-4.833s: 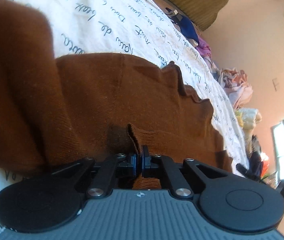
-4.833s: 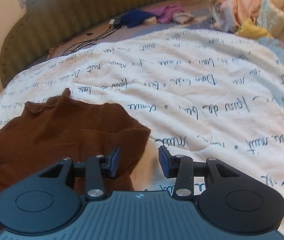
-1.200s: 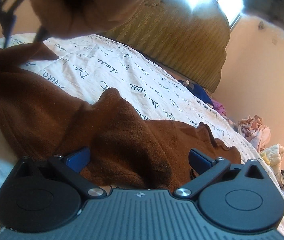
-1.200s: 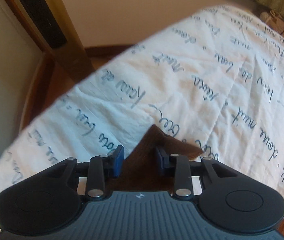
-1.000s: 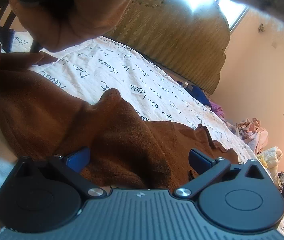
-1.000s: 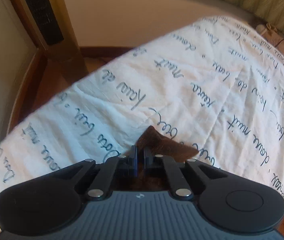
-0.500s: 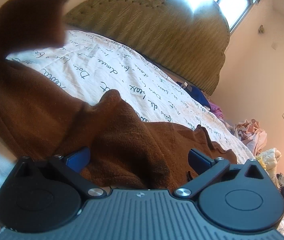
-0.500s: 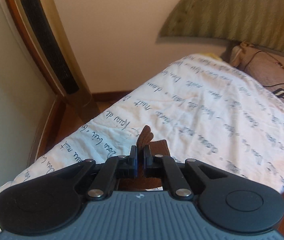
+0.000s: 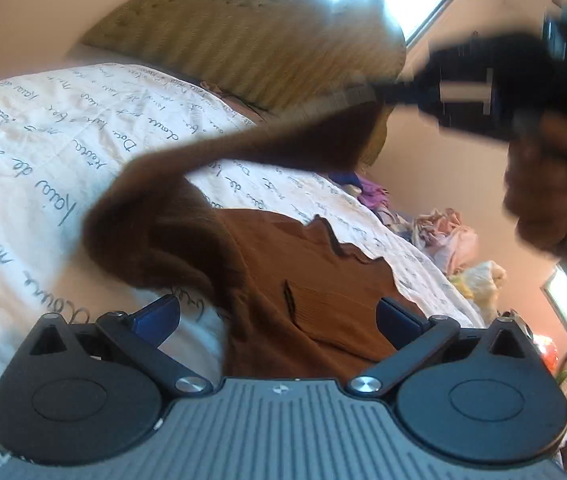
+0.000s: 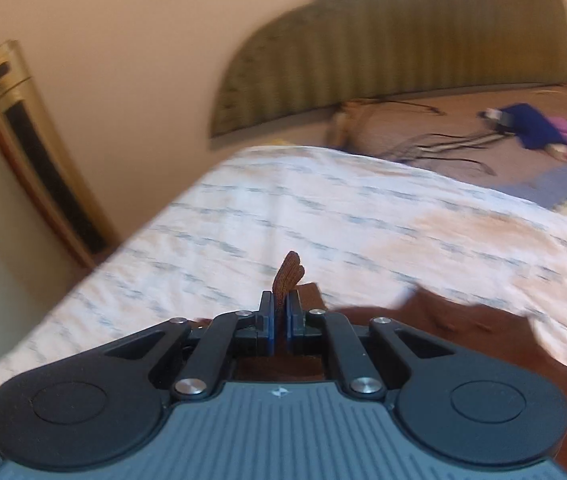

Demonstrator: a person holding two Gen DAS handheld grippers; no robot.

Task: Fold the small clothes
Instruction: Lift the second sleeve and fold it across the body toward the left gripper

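One brown knitted garment point(image 9: 315, 280) on one white quilt with blue script point(image 9: 43, 152). Two black two-finger grippers: left point(image 9: 279, 316), right point(image 10: 279, 316). One olive ribbed headboard point(image 10: 403, 52).

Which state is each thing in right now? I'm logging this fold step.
brown garment: body flat on the bed, one sleeve lifted and stretched across.
sleeve: raised, its end pinched.
right gripper: shut on the sleeve end.
left gripper: open, low over the garment, holding nothing.
white quilt: spread over the bed.
clothes pile: unfolded heap at the far side.
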